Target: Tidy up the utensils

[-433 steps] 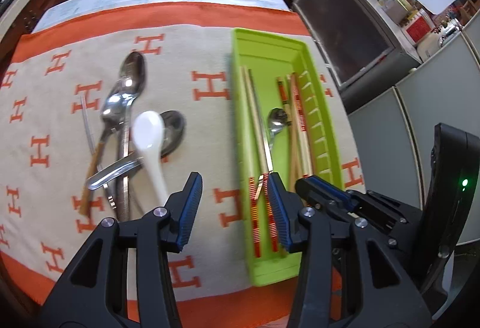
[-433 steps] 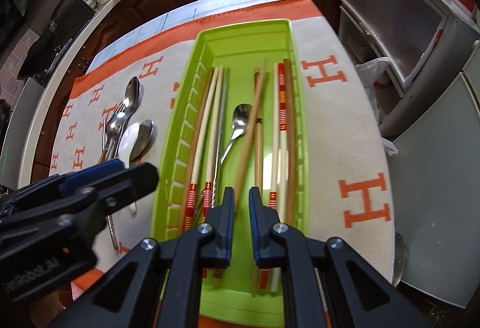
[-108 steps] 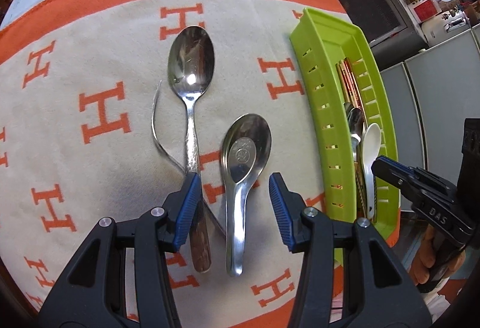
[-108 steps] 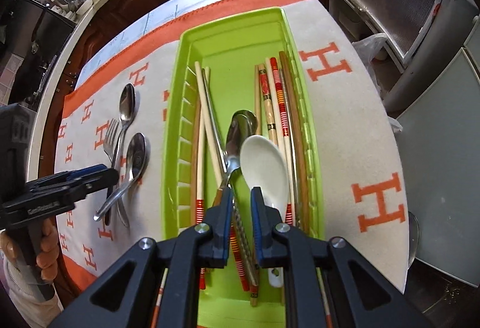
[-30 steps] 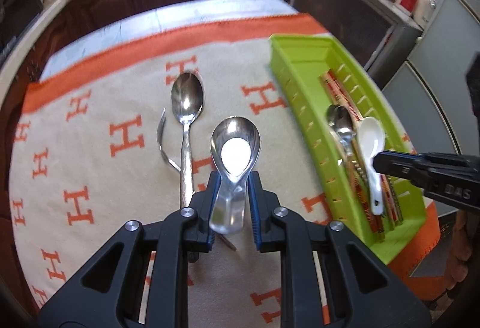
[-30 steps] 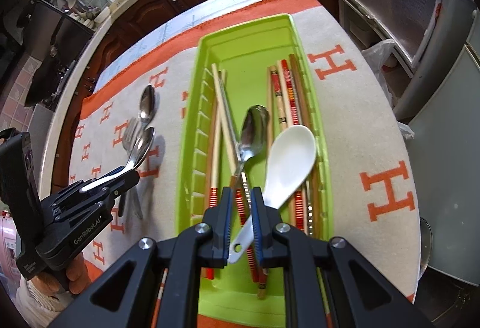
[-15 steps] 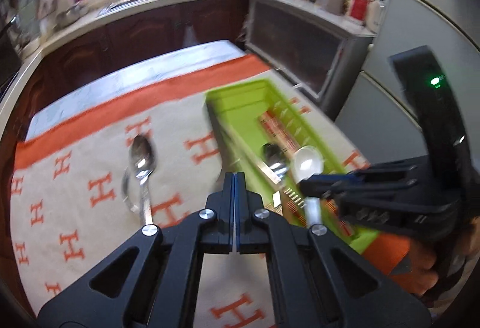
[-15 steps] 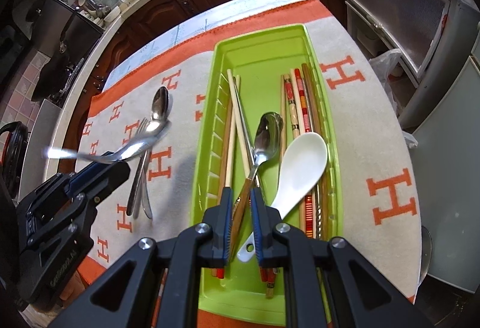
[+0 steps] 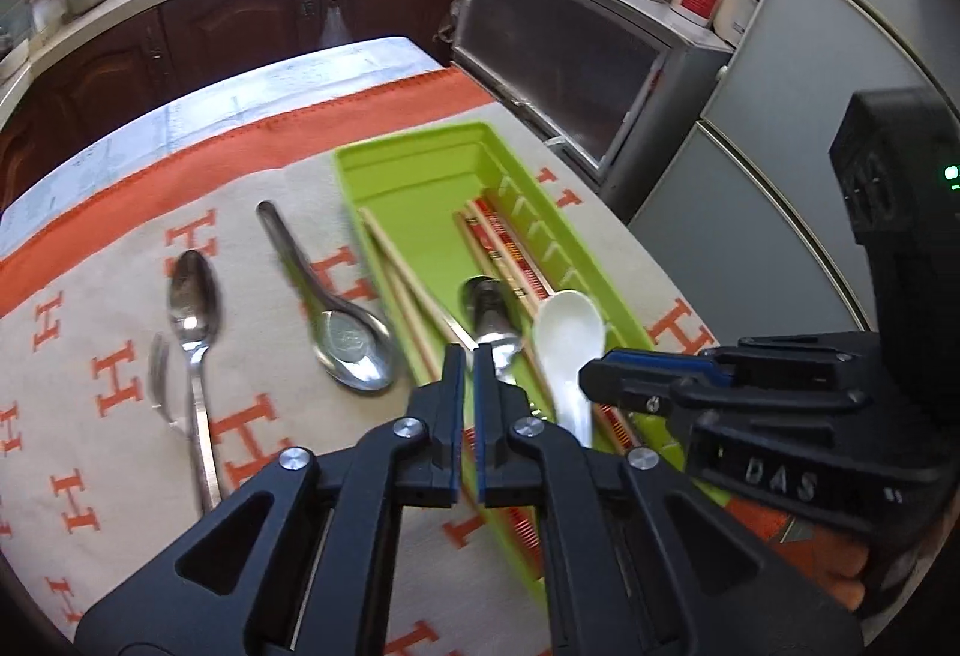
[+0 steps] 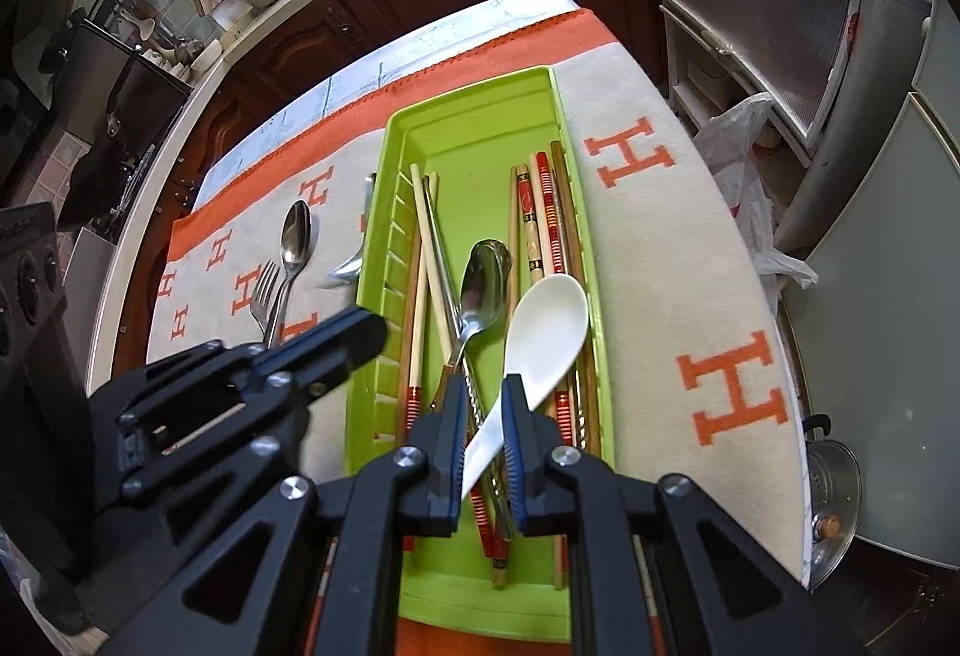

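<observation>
1. My right gripper [image 10: 485, 404] sits low over the near end of the long lime-green plastic tray [image 10: 591, 260]. Its jaws are narrowed around the handle of the white ceramic soup spoon [image 10: 543, 323]; the pads look to be touching the handle, so I judge the grip on, though contact on the right pad is hard to confirm.
2. The white spoon's bowl points away from me and lies across the red-banded wooden chopsticks [image 10: 543, 212] on the tray's right side (angled, not yet lined up with them). A steel teaspoon [image 10: 483, 284] lies just beside it, mid-tray.
3. My left gripper [image 9: 467, 362] hovers over the tray's near left edge with jaws almost together and nothing visible between them.
4. Outside the tray, on the beige cloth with orange H marks [image 9: 120, 374]: a broad steel soup spoon [image 9: 351, 338], blurred, handle pointing away, bowl just beside the tray's left wall; a slim steel spoon [image 9: 192, 296]; a steel fork [image 9: 159, 374] partly under it.
5. Judgement: holding the white spoon by its handle lets me swing it parallel to the chopsticks. The three loose pieces remain to be gathered.
</observation>
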Demonstrator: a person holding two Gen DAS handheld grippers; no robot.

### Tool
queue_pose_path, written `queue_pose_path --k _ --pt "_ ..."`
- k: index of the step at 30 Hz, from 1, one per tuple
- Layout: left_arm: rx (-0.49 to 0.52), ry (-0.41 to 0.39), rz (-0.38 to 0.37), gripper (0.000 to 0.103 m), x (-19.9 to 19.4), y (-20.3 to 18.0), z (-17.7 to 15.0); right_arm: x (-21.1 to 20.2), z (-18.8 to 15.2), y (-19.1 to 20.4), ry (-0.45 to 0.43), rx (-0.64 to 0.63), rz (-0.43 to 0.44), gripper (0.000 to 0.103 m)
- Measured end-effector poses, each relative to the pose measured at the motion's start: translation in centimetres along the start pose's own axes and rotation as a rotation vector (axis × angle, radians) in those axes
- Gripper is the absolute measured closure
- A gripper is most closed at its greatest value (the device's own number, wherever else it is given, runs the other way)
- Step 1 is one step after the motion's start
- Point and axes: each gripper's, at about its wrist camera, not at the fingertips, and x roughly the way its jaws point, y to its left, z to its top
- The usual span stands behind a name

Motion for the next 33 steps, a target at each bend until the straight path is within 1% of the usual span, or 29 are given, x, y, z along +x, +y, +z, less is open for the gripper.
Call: queue_pose_path --k 1,2,4,5,9,12,14,16,19,21,22,23,24,25,26,27,28,29,33 --pt "-0.011 0.004 0.002 0.084 -0.3 0.6 0.0 0.1 0.1 0.0 0.002 0.000 0.006 0.091" --pt "-0.035 0.009 0.004 0.065 -0.6 1.5 0.0 0.2 0.3 0.2 0.002 -0.003 0.013 0.091" --pt "-0.100 0.009 0.014 0.047 -1.3 3.5 0.0 0.4 0.5 0.5 0.004 -0.007 0.026 0.091" --pt "-0.141 0.008 0.014 0.047 -1.4 4.6 0.0 0.5 0.6 0.4 0.005 -0.010 0.033 0.091" --pt "-0.299 0.050 -0.037 0.047 -0.3 8.2 0.1 0.8 0.7 1.1 0.007 -0.025 0.051 0.091" --pt "-0.351 0.059 -0.016 0.047 1.5 9.7 0.4 1.1 0.7 1.3 0.014 -0.030 0.052 0.091" --pt "-0.369 0.070 -0.012 0.047 3.2 10.3 0.8 1.2 0.6 1.3 0.017 -0.029 0.056 0.091" --pt "-0.374 0.074 0.007 0.047 5.0 10.8 1.4 1.2 0.6 1.3 0.019 -0.030 0.056 0.091" --pt "-0.374 0.057 0.030 0.050 7.2 11.4 2.1 1.2 0.5 1.2 0.021 -0.032 0.056 0.091" --pt "-0.373 0.049 0.034 0.055 8.6 11.8 2.5 1.3 0.5 1.3 0.022 -0.034 0.055 0.091" --pt "-0.369 0.044 0.032 0.061 9.3 12.1 2.7 1.3 0.5 1.2 0.024 -0.036 0.054 0.091" --pt "-0.360 0.028 0.037 0.066 9.7 12.2 2.7 1.4 0.5 1.2 0.025 -0.036 0.054 0.091" --pt "-0.347 0.002 0.049 0.069 9.8 12.1 2.7 1.5 0.5 1.2 0.027 -0.036 0.055 0.091" --pt "-0.337 -0.015 0.048 0.080 10.1 12.1 2.7 1.6 0.5 1.1 0.029 -0.036 0.057 0.091" --pt "-0.338 -0.025 0.040 0.092 10.3 12.1 2.7 1.6 0.5 1.1 0.031 -0.036 0.058 0.091" --pt "-0.346 -0.029 0.022 0.098 10.6 12.2 2.7 1.7 0.5 1.0 0.032 -0.037 0.059 0.091" --pt "-0.362 -0.031 -0.002 0.101 10.8 12.2 2.6 1.8 0.6 0.9 0.035 -0.038 0.060 0.091" --pt "-0.371 -0.045 -0.006 0.101 10.7 12.2 2.5 1.9 0.6 0.9 0.038 -0.040 0.058 0.091" --pt "-0.356 -0.059 0.017 0.101 9.2 11.5 2.8 2.3 0.9 1.1 0.043 -0.049 0.048 0.091"
